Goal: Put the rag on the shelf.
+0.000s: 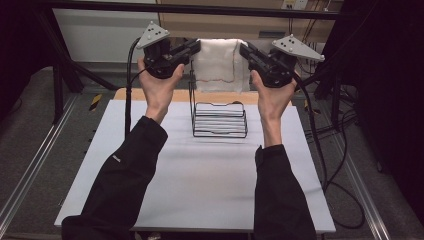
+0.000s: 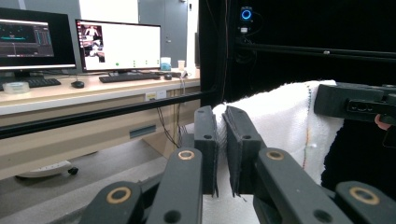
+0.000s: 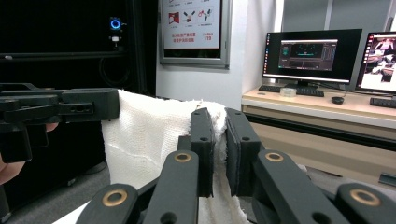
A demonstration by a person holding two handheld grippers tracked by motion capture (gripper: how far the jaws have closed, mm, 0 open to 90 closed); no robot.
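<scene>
left gripper (image 1: 196,47) clamps white towel (image 1: 216,65) left corner | right gripper (image 1: 243,50) clamps right corner | towel hangs stretched above, behind wire rack (image 1: 219,120)

desk (image 2: 93,91): we see a pale wood desk | on it: two lit monitors (image 2: 119,45), keyboard (image 2: 123,77), mouse | left of it: poster (image 3: 190,28) on white wall | below it: grey floor | in front of it: black frame bar (image 2: 93,114)
</scene>
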